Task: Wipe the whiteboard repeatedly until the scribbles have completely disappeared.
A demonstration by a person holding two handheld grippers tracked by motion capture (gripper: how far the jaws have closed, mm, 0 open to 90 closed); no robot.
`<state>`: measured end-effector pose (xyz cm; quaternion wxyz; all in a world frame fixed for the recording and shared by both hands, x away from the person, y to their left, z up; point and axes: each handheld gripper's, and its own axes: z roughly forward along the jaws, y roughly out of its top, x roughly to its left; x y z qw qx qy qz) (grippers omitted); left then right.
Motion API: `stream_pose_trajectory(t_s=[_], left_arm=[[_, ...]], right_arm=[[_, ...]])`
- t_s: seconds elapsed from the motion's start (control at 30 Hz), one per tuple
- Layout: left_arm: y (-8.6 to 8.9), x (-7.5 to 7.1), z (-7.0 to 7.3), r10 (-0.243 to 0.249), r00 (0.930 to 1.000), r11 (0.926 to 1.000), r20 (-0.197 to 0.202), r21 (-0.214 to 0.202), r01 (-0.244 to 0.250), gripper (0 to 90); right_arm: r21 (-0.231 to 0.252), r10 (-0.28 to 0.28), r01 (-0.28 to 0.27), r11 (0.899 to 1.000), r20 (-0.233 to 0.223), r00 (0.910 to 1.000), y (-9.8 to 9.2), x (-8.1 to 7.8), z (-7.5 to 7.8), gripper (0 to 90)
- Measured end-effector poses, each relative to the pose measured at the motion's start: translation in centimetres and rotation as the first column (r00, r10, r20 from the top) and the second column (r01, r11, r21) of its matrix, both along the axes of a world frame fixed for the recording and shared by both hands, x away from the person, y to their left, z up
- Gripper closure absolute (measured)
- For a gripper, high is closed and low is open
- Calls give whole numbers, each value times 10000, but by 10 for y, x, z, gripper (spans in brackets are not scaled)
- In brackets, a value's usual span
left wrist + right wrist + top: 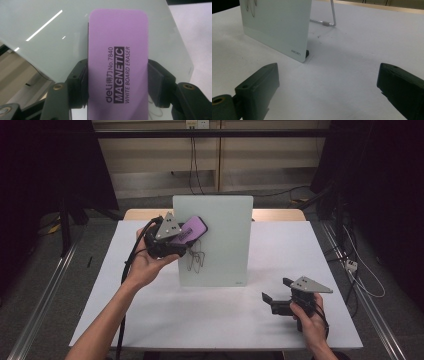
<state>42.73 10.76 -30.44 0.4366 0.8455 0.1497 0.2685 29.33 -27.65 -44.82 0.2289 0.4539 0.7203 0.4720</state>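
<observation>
Left gripper (pixel 186 236) clamps purple eraser (pixel 117 67) against whiteboard (pixel 220 245), upper-left area, over scribbles (pixel 196 260), poised to wipe. Right gripper (pixel 274 299) jaws apart, idle near tabletop's front right corner.

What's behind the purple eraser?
Behind the purple eraser, held in the left gripper, is the glass whiteboard, standing on the table. Scribbled pen lines show just below the eraser. Whatever is drawn directly under it is covered, so I cannot tell.
</observation>
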Motion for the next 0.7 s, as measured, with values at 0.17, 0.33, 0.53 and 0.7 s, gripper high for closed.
stream_pose_trajectory(t_s=[0.17,0.33,0.53,0.7], left_arm=[[1,2,5,188,9998,9994,89,-309,-185,414],[-4,0,0,92,10000,9999,30,79,-93,414],[-10,-7,-14,-150,9999,9984,61,547,146,414],[-13,-13,-29,-312,9995,9966,-90,764,318,413]], right_arm=[[4,8,-8,10000,-35,10000,0,0,0,43],[26,48,-48,10000,-7,10000,0,0,0,43],[27,86,-86,10000,-15,10000,1,0,0,43],[33,85,-85,10000,-17,10000,1,0,0,43]])
